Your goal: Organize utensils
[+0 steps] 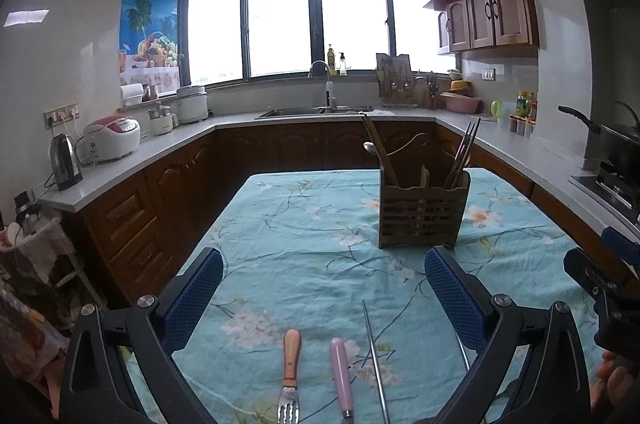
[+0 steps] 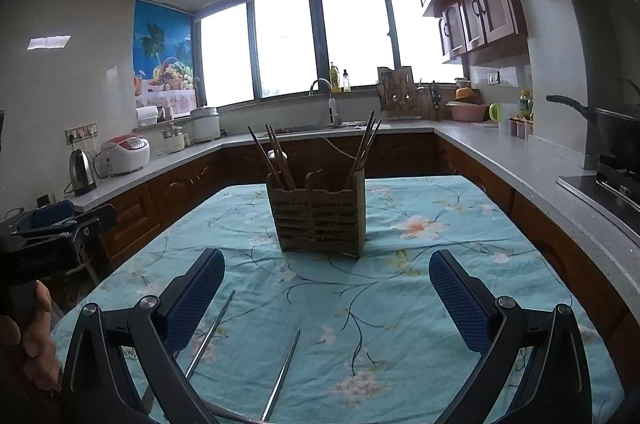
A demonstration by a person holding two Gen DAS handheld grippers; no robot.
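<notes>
Left gripper (image 1: 324,276) and right gripper (image 2: 326,278) both released, jaws wide, nothing held, hovering over the bench (image 1: 304,224). Wooden holder (image 1: 422,212) stands upright further back, already carrying chopsticks. Near edge: fork (image 1: 291,380), pink-handled utensil (image 1: 341,376), two metal chopsticks (image 2: 282,376) lying flat. Step judged: pre-pick. Next move calls for lowering onto one handle.

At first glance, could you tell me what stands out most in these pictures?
A slatted wooden utensil caddy holding chopsticks stands mid-table on the turquoise floral tablecloth. Nearer the open left gripper lie a wooden-handled fork and a pink-handled utensil; two metal chopsticks lie by the open right gripper.
</notes>
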